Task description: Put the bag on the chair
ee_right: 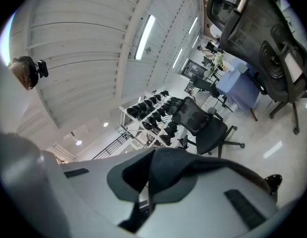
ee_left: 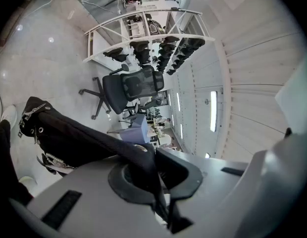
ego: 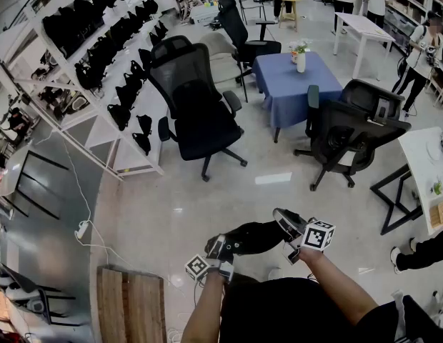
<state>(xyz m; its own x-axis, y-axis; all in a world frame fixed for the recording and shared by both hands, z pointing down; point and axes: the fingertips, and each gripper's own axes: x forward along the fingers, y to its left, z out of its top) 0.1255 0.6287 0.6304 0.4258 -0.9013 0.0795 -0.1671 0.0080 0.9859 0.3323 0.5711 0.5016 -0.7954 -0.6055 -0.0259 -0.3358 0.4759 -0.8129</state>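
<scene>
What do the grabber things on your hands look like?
The left gripper and right gripper have pale grey bodies with black jaw pads. Each carries a white cube printed with black square markers. The forearms behind them are bare, with no sleeves showing.

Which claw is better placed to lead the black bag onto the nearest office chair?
Probably left. The left claw and right claw are shut on the black fabric bag, but the left lines up more directly with the black mesh office chair.
</scene>
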